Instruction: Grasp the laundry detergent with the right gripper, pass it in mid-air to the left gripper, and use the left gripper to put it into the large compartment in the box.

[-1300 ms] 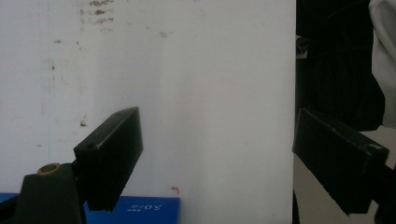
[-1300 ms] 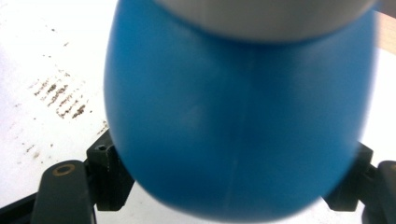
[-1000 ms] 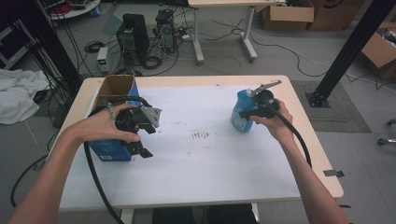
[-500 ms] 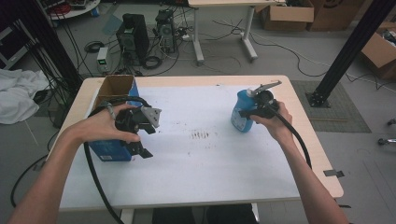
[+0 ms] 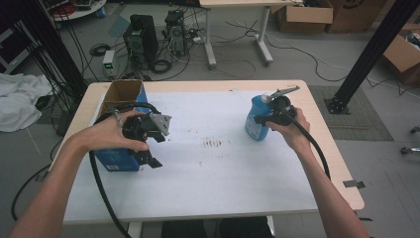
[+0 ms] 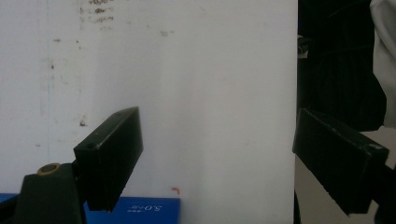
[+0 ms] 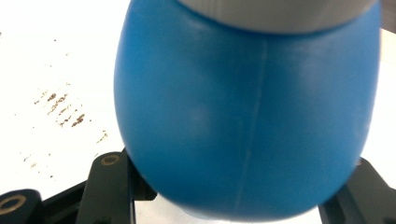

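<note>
A blue bottle with a white cap stands at the right of the white table. My right gripper is shut on the blue bottle, whose round body bulges between the jaw bases in the right gripper view. A blue cardboard box with an open brown top stands at the table's left edge. My left gripper hovers over its near right corner. In the left gripper view the left gripper is open wide with nothing between its fingers, and a corner of the box shows below.
Brown smudges mark the middle of the table. Beyond the far edge stand computer cases, cables and another desk. A black slanted post stands to the right, and cardboard boxes lie on the floor.
</note>
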The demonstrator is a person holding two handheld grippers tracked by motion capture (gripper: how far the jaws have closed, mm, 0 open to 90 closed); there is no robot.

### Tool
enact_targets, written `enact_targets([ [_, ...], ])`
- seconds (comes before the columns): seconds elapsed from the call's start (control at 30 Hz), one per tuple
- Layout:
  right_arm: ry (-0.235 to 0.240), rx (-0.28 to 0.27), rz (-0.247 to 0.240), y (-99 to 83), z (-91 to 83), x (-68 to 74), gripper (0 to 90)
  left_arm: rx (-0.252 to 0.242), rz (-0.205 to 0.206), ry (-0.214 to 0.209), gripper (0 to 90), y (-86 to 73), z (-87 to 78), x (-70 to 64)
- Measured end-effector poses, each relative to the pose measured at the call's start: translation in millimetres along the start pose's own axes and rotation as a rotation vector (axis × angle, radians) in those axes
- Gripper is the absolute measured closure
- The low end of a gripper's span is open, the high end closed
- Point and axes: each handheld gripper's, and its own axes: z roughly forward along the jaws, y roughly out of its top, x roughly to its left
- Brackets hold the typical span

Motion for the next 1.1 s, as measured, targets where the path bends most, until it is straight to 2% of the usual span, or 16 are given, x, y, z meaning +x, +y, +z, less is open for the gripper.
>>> enact_targets([
  [0.4, -0.004, -0.013, 0.004, -1.3, -0.1, 0.2, 43.3, -0.003, -0.002, 0.001, 16.7, -0.3, 0.3, -0.2],
  [0.53, -0.01, -0.003, 0.001, -0.3, -0.4, 0.7, 44.3, -0.004, -0.004, 0.001, 16.7, -0.7, 0.6, 0.0],
  [0.73, -0.005, -0.011, 0.025, -1.2, -1.3, -2.5, 46.3, -0.004, -0.007, -0.002, 16.8, -0.9, 1.8, 0.5],
  [1.1, -0.013, -0.022, 0.011, -2.5, -1.2, -0.5, 47.2, -0.002, -0.007, -0.002, 16.8, -0.5, 2.4, 1.1],
])
